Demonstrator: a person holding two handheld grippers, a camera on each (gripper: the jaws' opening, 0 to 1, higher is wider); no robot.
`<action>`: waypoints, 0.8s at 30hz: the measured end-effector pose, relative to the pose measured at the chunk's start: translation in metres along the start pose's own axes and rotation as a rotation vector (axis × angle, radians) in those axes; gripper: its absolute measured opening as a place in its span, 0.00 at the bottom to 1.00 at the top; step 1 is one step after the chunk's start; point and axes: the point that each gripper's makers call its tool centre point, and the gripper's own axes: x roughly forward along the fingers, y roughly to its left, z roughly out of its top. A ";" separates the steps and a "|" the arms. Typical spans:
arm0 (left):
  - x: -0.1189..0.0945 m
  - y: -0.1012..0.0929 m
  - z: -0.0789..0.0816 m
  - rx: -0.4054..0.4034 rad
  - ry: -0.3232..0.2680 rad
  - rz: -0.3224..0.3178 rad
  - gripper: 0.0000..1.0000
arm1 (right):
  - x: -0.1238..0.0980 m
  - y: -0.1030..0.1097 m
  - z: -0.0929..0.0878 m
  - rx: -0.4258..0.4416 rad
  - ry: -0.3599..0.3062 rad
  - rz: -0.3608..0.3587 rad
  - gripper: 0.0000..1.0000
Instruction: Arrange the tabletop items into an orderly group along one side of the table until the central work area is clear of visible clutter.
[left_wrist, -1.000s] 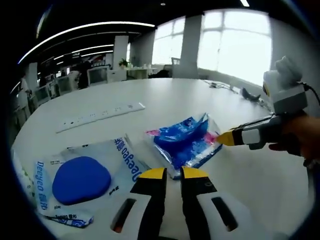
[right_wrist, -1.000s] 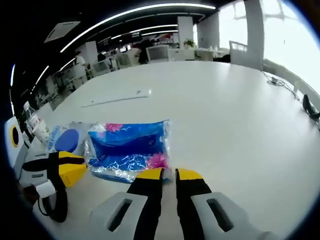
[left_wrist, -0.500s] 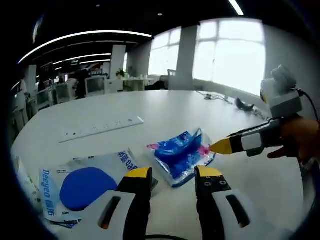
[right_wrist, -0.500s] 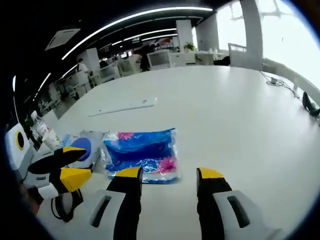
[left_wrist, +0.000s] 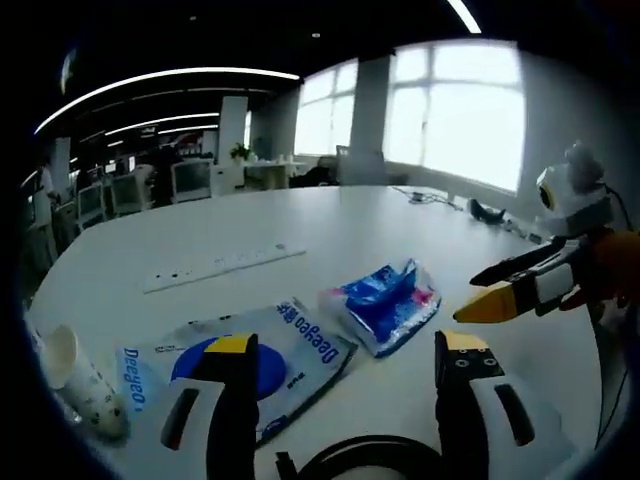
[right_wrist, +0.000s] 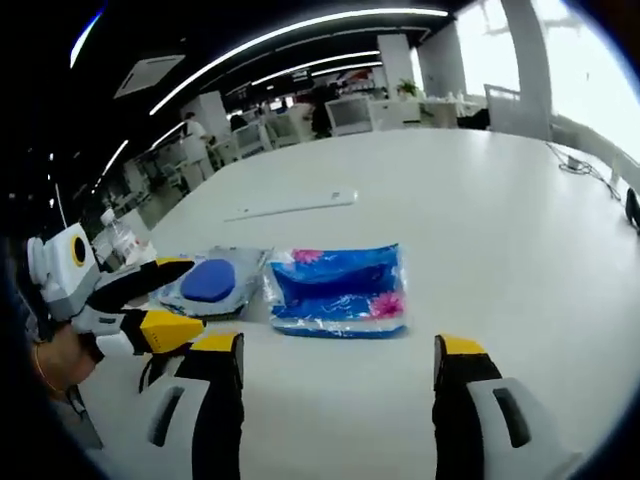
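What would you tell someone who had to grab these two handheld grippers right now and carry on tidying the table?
Left gripper: jaws wide open, empty, above the table in front of both packets.
Right gripper: jaws wide open, empty, facing the packets.
Things: the clear packet with a blue round pad and blue lettering and the blue plastic packet with pink flowers lie side by side on the white table. A patterned paper cup lies on its side beside the clear packet. A long white power strip lies farther back.
Done: the two packets sit together.
Left: probably bring the cup and the power strip into the group.
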 end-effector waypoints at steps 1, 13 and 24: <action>-0.002 0.000 -0.001 0.003 0.001 -0.007 0.74 | -0.001 0.005 -0.001 0.003 -0.003 0.015 0.77; -0.031 0.023 -0.014 0.048 0.035 0.035 0.92 | -0.014 0.045 -0.021 -0.003 0.030 0.072 0.92; -0.054 0.036 -0.029 0.072 0.058 0.056 0.97 | -0.020 0.077 -0.039 -0.020 0.061 0.115 0.97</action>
